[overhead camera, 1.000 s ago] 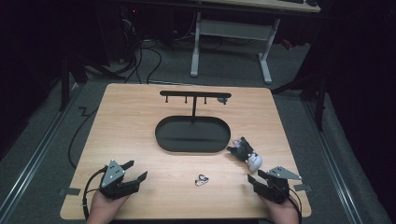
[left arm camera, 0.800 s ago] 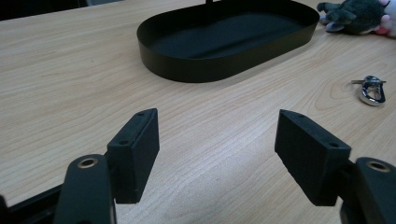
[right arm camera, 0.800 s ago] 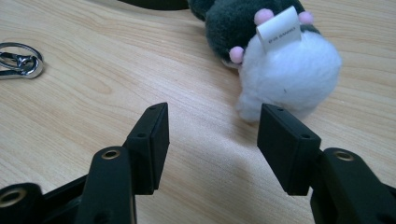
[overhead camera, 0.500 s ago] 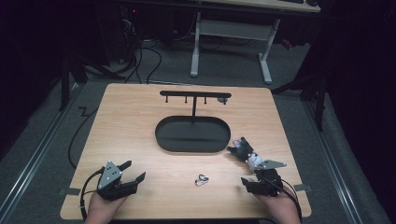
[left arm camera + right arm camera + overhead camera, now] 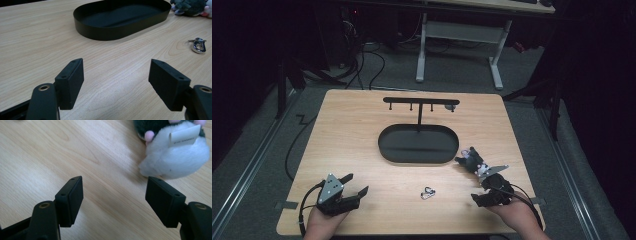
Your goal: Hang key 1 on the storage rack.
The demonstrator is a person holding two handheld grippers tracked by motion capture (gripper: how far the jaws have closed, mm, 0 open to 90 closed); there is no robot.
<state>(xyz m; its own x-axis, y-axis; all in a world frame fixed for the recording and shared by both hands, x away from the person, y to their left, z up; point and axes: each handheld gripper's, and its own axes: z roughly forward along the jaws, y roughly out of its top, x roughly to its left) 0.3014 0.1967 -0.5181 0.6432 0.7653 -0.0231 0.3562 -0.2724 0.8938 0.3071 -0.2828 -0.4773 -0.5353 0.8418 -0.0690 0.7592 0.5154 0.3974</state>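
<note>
— What are the jaws doing?
— The left gripper (image 5: pixel 116 82) is wide open and holds nothing. The right gripper (image 5: pixel 115 200) is too.
— Where's the soft toy (image 5: pixel 175 152)?
— On the table (image 5: pixel 362 130), just past the right jaws, beside the black tray (image 5: pixel 418 144). A small metal clip (image 5: pixel 428 193) lies between the grippers.

Bare tabletop (image 5: pixel 362 135) lies open on the left and along the near edge. The tray (image 5: pixel 418 144) with its rack (image 5: pixel 420 102) blocks the centre; a clip (image 5: pixel 427 192) and plush toy (image 5: pixel 472 160) clutter the right.
</note>
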